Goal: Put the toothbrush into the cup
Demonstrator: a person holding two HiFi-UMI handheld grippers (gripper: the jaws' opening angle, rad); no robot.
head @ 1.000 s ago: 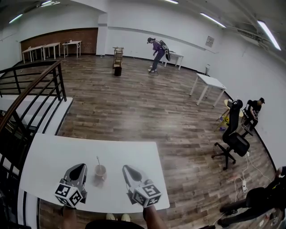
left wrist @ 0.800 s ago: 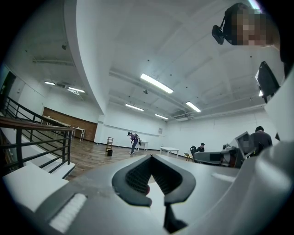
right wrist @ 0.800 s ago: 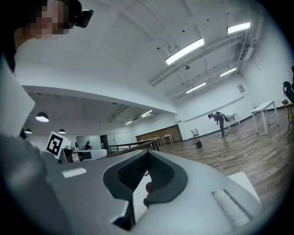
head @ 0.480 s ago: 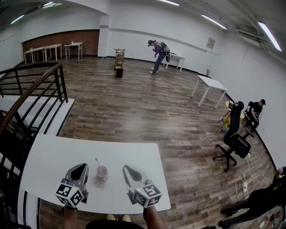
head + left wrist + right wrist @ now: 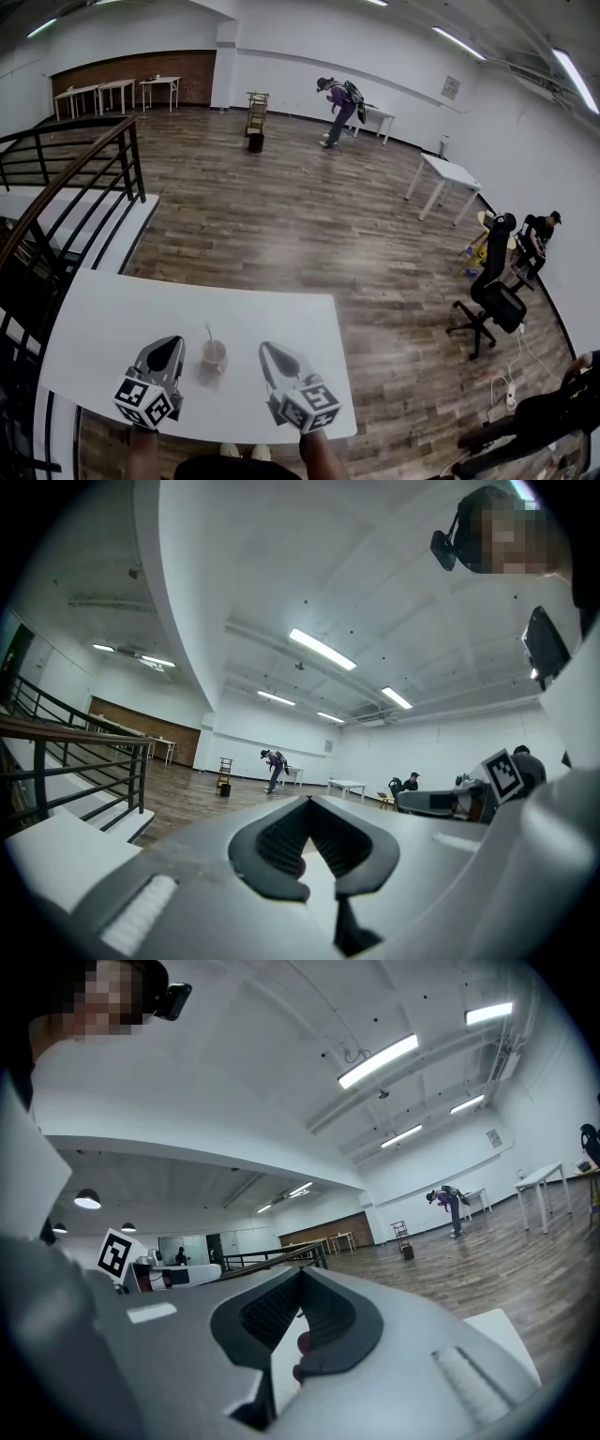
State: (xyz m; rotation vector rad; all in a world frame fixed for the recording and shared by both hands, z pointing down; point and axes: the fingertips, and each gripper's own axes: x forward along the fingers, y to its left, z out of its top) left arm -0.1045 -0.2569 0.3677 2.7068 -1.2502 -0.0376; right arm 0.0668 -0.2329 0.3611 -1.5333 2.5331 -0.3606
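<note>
In the head view the toothbrush (image 5: 208,332) stands as a thin pale stick in the small, round, brownish cup (image 5: 214,353). The cup sits on the smooth white table (image 5: 103,319) between the left gripper (image 5: 169,343) and the right gripper (image 5: 265,349), about level with their tips and touching neither. We judge the placing done, so the next move calls only for drawing both claws away without knocking the light cup. In the left gripper view the grey moulded jaws, with dark ribbed inner faces, meet at the tip, clenched on nothing. In the right gripper view the same ribbed jaws press together, likewise empty.
</note>
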